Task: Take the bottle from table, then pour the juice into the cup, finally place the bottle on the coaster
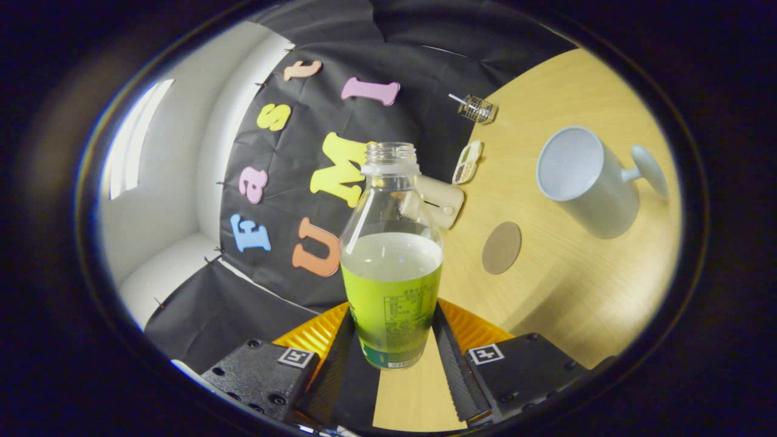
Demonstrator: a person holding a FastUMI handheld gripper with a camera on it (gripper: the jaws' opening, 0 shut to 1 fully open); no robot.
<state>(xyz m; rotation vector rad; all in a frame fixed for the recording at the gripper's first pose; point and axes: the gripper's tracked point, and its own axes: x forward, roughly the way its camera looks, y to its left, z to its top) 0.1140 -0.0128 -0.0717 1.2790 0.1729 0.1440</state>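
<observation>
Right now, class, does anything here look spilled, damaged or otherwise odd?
Nothing spilled or damaged. The uncapped bottle sits gripped between the gripper's fingers. The cup and coaster rest on the table.

You have bare table between coaster and mug; bottle, clamped in gripper, blocks frame centre.

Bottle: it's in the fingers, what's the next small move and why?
Probably carry the bottle toward the cup and line its open neck over the rim. The gripper grips it at the label, the view is tilted, juice remains inside, and the cup looks empty.
</observation>
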